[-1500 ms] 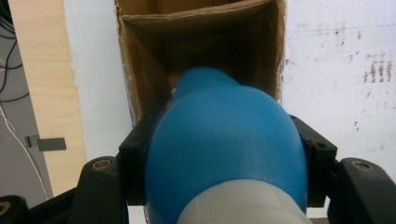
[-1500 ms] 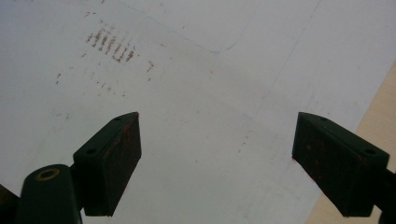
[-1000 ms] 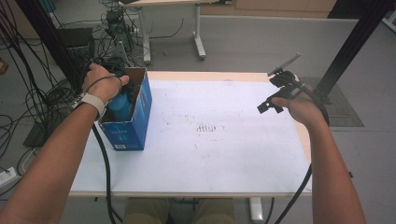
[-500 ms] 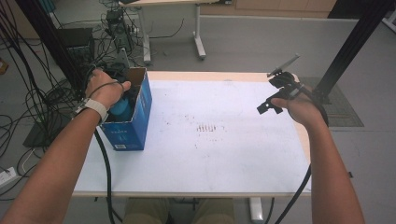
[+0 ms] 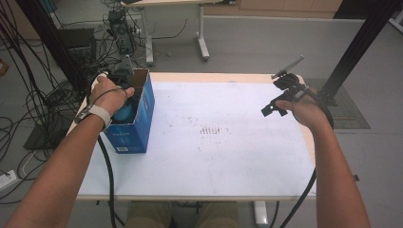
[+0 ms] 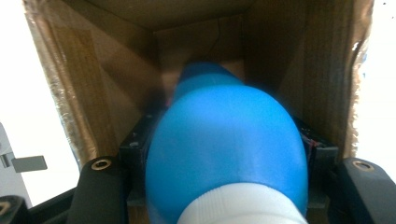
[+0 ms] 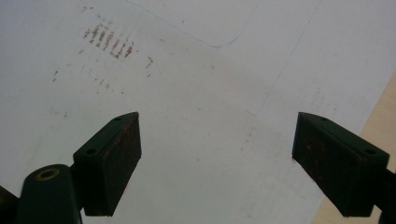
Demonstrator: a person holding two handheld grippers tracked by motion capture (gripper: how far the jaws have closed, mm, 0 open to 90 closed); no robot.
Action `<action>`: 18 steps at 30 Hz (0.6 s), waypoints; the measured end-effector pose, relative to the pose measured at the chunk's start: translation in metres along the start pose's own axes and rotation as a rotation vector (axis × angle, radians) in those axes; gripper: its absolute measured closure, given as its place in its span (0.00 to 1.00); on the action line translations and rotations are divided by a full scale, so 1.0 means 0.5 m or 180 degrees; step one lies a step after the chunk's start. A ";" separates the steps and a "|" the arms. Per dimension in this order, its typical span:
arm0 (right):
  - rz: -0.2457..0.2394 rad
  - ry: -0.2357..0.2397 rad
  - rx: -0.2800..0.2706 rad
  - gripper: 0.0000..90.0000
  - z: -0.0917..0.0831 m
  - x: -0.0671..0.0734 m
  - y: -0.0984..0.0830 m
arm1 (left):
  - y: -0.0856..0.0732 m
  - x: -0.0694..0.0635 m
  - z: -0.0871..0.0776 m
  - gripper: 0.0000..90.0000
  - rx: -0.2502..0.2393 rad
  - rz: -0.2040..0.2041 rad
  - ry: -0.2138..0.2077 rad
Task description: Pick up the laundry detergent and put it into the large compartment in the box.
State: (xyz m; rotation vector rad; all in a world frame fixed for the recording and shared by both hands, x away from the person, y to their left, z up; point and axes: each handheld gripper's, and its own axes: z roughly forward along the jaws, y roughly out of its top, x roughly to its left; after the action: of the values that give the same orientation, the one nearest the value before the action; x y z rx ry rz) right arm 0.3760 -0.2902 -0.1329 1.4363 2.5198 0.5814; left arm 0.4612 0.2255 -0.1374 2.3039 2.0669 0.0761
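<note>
A grey floor with a tangle of cables (image 5: 28,109) is seen to the far left of the white table (image 5: 228,156). At the table's left edge a blue cardboard box (image 5: 135,126) is stood open. Inside it a blue bottle (image 6: 224,149) with a white cap is clenched by the left gripper (image 5: 124,78). The bottle is judged light, smooth and somewhat slippery; its rounded body is best taken at the widest part. The right gripper (image 7: 217,163) is held released above the table's right side.
</note>
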 end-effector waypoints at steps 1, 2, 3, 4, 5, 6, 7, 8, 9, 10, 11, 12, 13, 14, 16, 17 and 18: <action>-0.0002 -0.0002 0.0003 0.17 0.000 0.000 0.000 | -0.001 0.000 0.002 0.42 -0.0006 0.0001 -0.0004; -0.0002 -0.0002 0.0003 0.17 0.000 0.000 0.000 | 0.000 0.000 0.004 0.42 -0.0001 0.0003 -0.0002; 0.0000 -0.0003 0.0006 0.17 0.001 -0.001 -0.001 | 0.000 0.000 0.004 0.42 -0.0005 -0.0001 -0.0004; 0.0007 -0.0001 0.0006 0.17 0.000 -0.001 -0.001 | 0.001 0.000 0.004 0.42 -0.0003 0.0001 -0.0004; 0.0013 -0.0002 0.0011 0.17 0.000 -0.001 -0.002 | 0.001 0.000 0.004 0.42 -0.0003 0.0001 -0.0004; 0.0013 -0.0002 0.0011 0.17 0.000 -0.001 -0.002 | 0.002 -0.001 0.005 0.42 0.0012 0.0003 0.0000; 0.0013 -0.0004 0.0008 0.17 0.000 -0.001 -0.002 | 0.001 0.000 0.005 0.42 0.0002 -0.0002 0.0001; 0.0008 -0.0004 0.0011 0.17 0.000 -0.001 -0.003 | 0.002 -0.001 0.005 0.42 0.0005 0.0002 0.0003; 0.0012 -0.0008 0.0011 0.17 0.000 -0.001 -0.003 | 0.002 -0.001 0.005 0.42 0.0006 0.0000 0.0004; 0.0015 -0.0008 0.0010 0.17 -0.001 -0.001 -0.003 | 0.001 -0.002 0.005 0.42 -0.0001 -0.0008 0.0010; 0.0004 -0.0008 0.0003 0.17 -0.001 -0.002 -0.004 | 0.002 -0.003 0.005 0.42 0.0006 0.0008 0.0012; 0.0005 -0.0010 0.0003 0.17 -0.002 -0.002 -0.004 | 0.002 -0.003 0.005 0.42 0.0001 0.0007 0.0013; 0.0008 -0.0009 0.0000 0.17 -0.003 -0.002 -0.004 | 0.003 -0.003 0.005 0.42 0.0011 0.0005 0.0013; 0.0008 -0.0010 0.0000 0.17 -0.003 -0.002 -0.004 | 0.003 -0.003 0.005 0.42 0.0014 0.0001 0.0014; 0.0007 -0.0010 0.0002 0.17 -0.003 -0.001 -0.004 | 0.003 -0.003 0.005 0.42 0.0015 0.0003 0.0012; 0.0005 -0.0010 0.0004 0.17 -0.003 -0.001 -0.004 | 0.003 -0.003 0.005 0.42 0.0015 0.0000 0.0014; 0.0007 -0.0010 0.0004 0.17 -0.003 -0.001 -0.004 | 0.004 -0.003 0.005 0.42 0.0016 -0.0006 0.0013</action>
State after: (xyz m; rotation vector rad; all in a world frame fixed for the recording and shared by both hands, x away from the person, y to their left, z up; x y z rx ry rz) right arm 0.3744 -0.2919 -0.1325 1.4395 2.5170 0.5777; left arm 0.4630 0.2240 -0.1400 2.3064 2.0736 0.0756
